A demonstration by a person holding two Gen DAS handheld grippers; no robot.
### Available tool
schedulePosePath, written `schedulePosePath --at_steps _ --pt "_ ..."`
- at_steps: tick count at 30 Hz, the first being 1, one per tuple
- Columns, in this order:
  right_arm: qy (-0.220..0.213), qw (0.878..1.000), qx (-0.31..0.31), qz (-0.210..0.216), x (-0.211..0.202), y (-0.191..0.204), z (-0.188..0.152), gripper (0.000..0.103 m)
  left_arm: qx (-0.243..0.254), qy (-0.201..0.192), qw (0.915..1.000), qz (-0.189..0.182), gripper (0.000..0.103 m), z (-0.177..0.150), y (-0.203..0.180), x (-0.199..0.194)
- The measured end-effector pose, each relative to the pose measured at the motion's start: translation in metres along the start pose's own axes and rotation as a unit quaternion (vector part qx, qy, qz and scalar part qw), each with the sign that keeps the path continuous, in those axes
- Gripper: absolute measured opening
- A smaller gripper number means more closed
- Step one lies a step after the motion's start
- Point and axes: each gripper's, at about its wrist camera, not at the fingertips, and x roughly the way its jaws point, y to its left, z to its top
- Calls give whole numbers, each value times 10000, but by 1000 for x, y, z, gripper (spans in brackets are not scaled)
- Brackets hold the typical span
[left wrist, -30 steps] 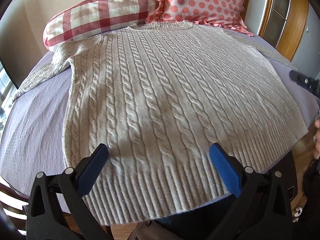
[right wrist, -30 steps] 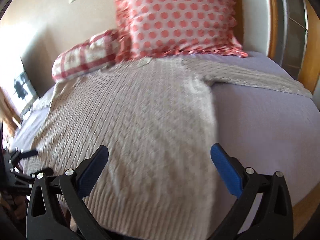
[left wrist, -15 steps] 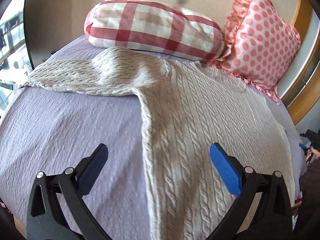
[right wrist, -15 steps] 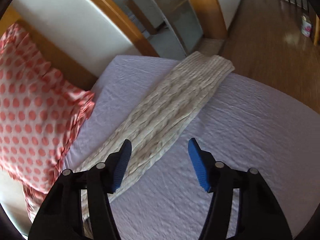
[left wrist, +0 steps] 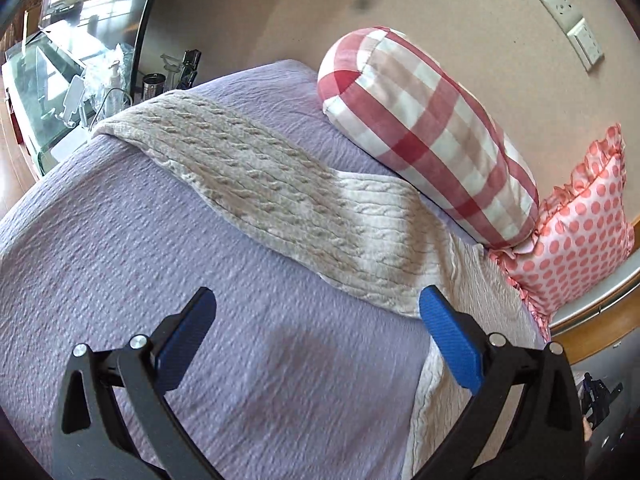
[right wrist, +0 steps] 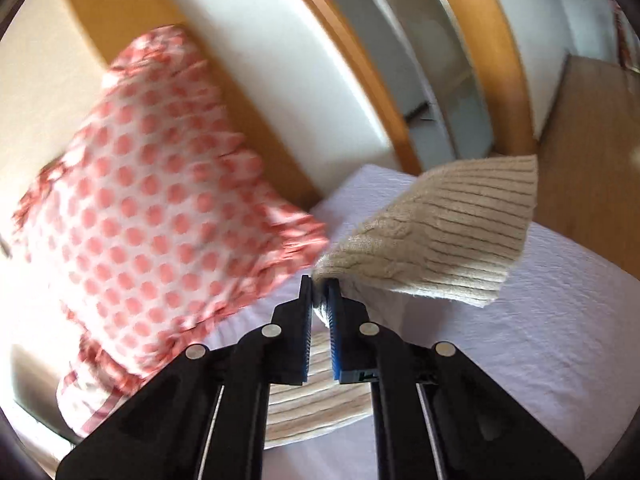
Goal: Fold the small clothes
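The right gripper point(right wrist: 319, 294) is closed on one sleeve of the beige cable-knit sweater point(right wrist: 436, 236), lifting it above the lilac bed point(right wrist: 540, 320). The left gripper point(left wrist: 316, 312) is wide open over the bed, holding nothing; the other sleeve point(left wrist: 256, 176) lies flat ahead.

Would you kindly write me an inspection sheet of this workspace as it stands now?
Surface: bed under a lilac textured cover.
Job's things: beige cable-knit sweater; one sleeve lies flat toward the bed edge, the other sleeve's cuff is lifted.
Clutter: checked pillow and dotted pillow at the head.
Grippers: left tool open above the cover; right tool shut on the lifted sleeve.
Cables: nothing seen.
Surroundings: wall sockets, side table with bottles, wooden floor.
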Motion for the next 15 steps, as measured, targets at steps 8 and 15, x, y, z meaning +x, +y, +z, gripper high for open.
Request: schedulePosePath --at_steps 8,15 --pt "1929 9469 -1602 2012 61 203 -131 11 -735 -2 9972 -146 100 18 22 14" --pt "1458 9496 -2021 1899 25 198 -150 64 -1267 -189 9912 -321 93 36 47 12"
